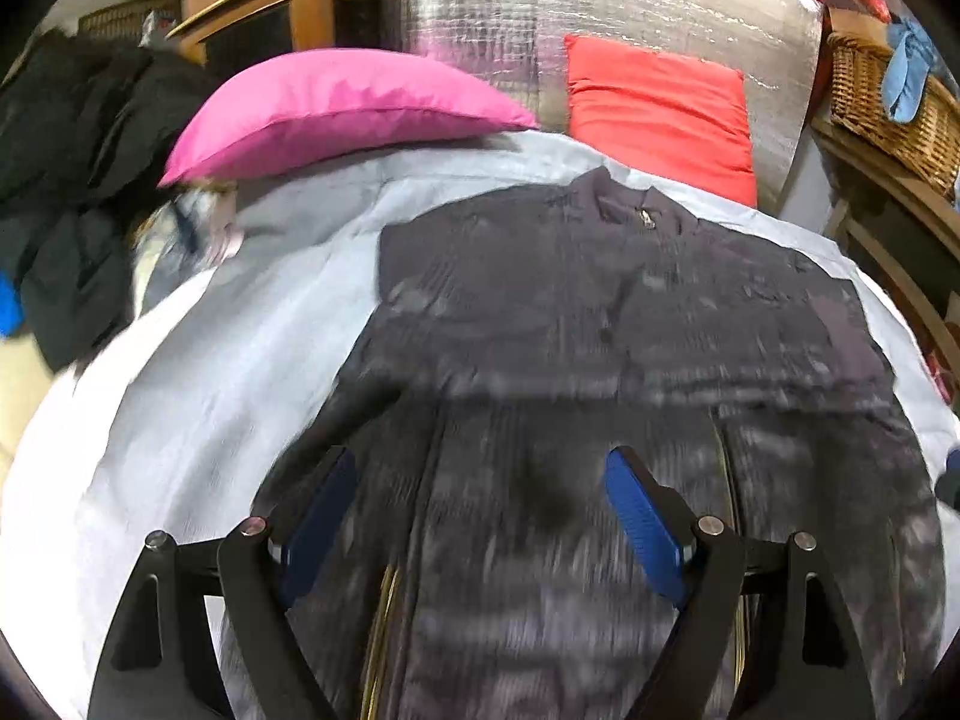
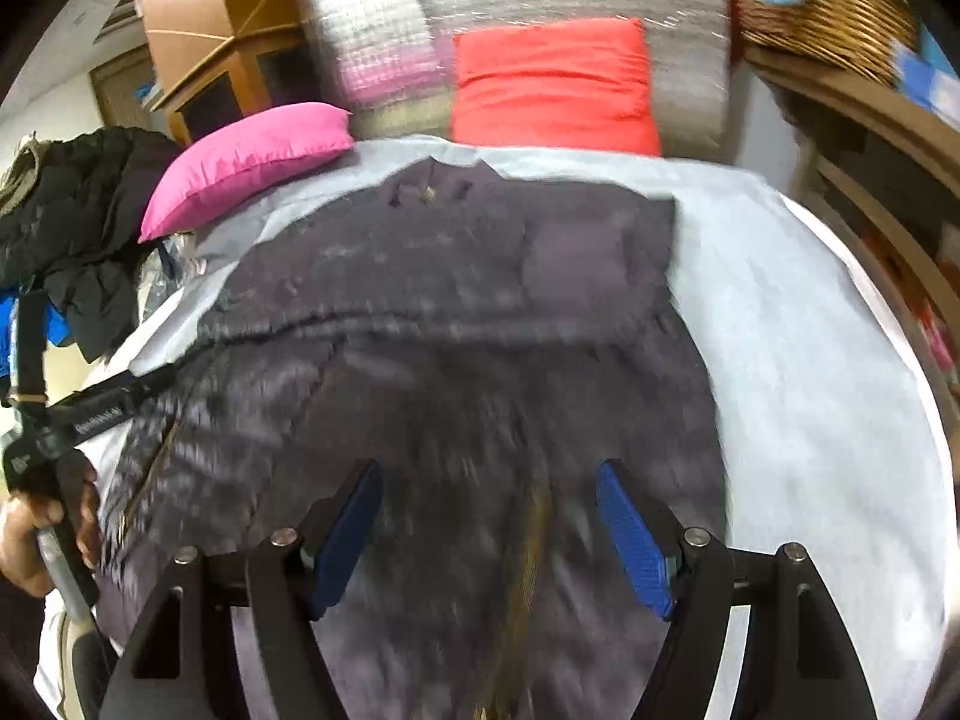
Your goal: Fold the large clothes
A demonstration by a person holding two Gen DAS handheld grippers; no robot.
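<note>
Big dark puffy jacket [image 1: 600,324] spread flat on a bed with a pale blue sheet [image 1: 228,372], collar at the far end near the pillows, zip running down the front toward the cameras. Both sleeves folded in across the chest. A bit blurry in both views.

Left tongs [image 1: 480,516] up over the lower part of the jacket, blue pads [image 1: 645,525] wide apart, nothing between them, not touching the cloth as far as can be told. Right tongs [image 2: 489,531] also over the lower jacket, close to the gold zip, pads spread apart and holding nothing.

Pink pillow [image 1: 336,108] at the far left of the bed, red pillow [image 1: 660,114] beside it, leaning on a shiny silver board [image 1: 600,0]. Pile of dark clothes [image 1: 72,180] off to the left. Wicker basket [image 1: 888,102] on a wooden shelf at the right. A hand [image 2: 27,540] at the left edge of the right view, gripping a handle.
</note>
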